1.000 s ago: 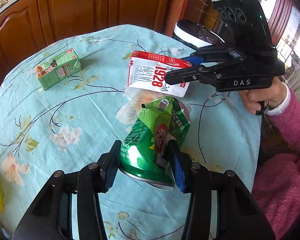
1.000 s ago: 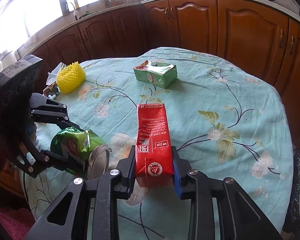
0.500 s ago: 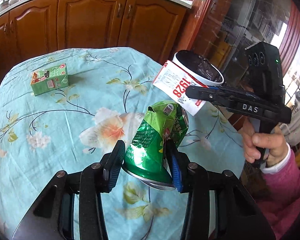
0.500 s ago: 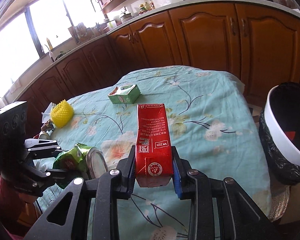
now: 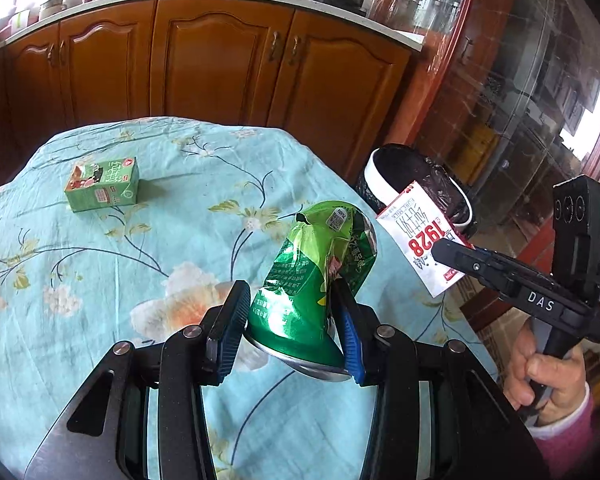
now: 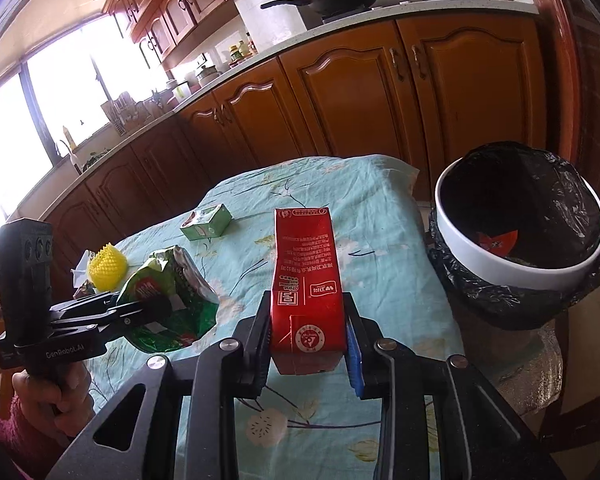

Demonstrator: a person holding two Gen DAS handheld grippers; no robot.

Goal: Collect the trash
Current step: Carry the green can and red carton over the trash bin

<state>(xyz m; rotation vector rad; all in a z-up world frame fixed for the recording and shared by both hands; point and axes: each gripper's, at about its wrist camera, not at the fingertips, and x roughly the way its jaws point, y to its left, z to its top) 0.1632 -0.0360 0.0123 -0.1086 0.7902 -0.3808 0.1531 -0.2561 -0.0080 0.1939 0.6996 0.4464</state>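
Left gripper (image 5: 294, 320) clamped on crushed green can (image 5: 316, 268), held above the counter (image 5: 100, 280). Right gripper (image 6: 308, 344) closed on red carton (image 6: 306, 280), raised near the bin (image 6: 520, 264) at right. Right view shows inside the bin (black liner, red scrap at the bottom) plus a yellow spiky thing (image 6: 107, 270) far left; left view shows neither. Green box (image 5: 102, 189) lies on the counter, far side, in both views.
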